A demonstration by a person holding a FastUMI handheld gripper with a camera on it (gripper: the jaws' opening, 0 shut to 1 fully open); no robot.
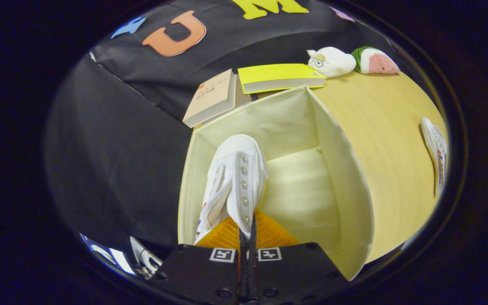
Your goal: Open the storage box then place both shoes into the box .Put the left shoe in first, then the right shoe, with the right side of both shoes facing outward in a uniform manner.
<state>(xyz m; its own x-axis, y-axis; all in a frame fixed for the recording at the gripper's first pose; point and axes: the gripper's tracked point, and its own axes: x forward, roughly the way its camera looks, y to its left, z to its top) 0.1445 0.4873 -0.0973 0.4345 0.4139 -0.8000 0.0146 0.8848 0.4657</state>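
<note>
Counter [379, 127] carries open storage box [345, 178]; my jaws [248, 228] nearly closed, pinching eyelet edge of white shoe [237, 173] hanging inside box at its left wall; second shoe [435, 152] lies on counter, well apart

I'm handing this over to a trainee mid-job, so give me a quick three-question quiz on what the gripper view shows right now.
1. True or false: the gripper is shut on a white shoe held over the open box.
2. Where is the other shoe? A) in the box B) on the table beside the box C) on the yellow book
3. Fill in: beyond the box, next to the yellow book, lies a tan ____.

Key: 1 true; 2 B; 3 book.
</note>
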